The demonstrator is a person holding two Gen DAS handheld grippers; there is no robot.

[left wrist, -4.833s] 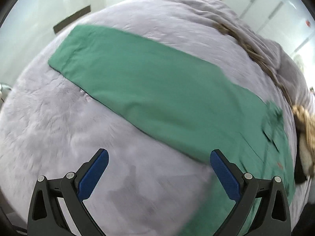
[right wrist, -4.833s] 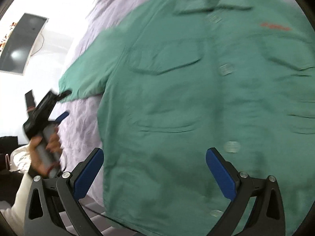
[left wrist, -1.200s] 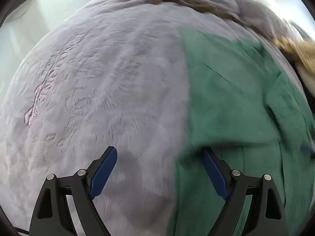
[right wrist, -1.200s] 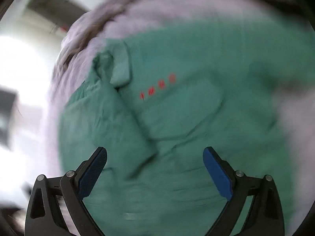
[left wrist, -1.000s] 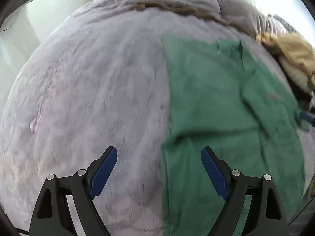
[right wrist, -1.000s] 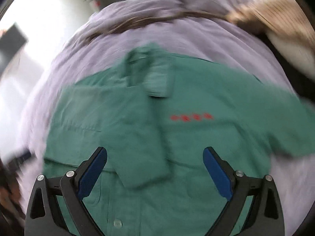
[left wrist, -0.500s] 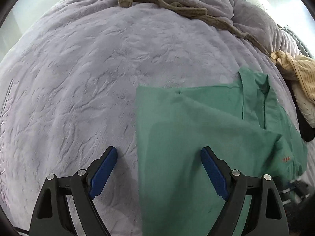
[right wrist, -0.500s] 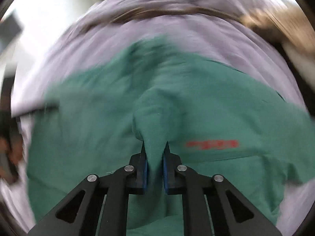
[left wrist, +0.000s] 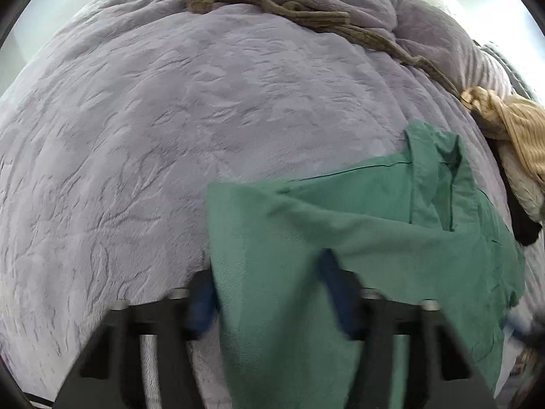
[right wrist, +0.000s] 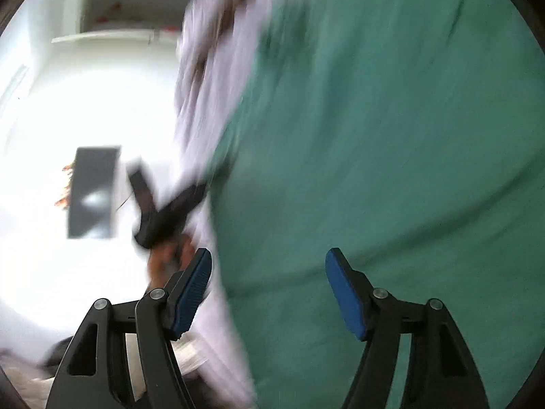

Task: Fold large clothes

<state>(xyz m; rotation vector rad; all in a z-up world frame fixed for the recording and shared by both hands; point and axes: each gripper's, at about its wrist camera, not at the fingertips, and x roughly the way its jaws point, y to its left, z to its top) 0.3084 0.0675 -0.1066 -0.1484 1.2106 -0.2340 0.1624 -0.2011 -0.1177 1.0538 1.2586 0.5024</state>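
Observation:
A green shirt [left wrist: 357, 225] lies on the lilac bedspread [left wrist: 170, 119], its collar up at the right and a fold of cloth running down between my left fingers. My left gripper [left wrist: 269, 293] is blurred, its blue pads [left wrist: 335, 284] still apart with the shirt's edge between them. In the right wrist view the shirt [right wrist: 391, 153] fills the right side, blurred. My right gripper [right wrist: 269, 289] is open and empty over the shirt's left edge. The left gripper with the hand on it shows in that view [right wrist: 167, 214].
A brown knitted strip [left wrist: 306, 17] lies along the far side of the bed. Tan and white clothes [left wrist: 511, 129] are heaped at the right edge. The bed's edge and a bright room with a dark screen [right wrist: 92, 191] lie to the left in the right wrist view.
My right gripper has let go of the shirt fold and opened, swinging left. My left gripper's fingers have come closer together around the shirt's edge.

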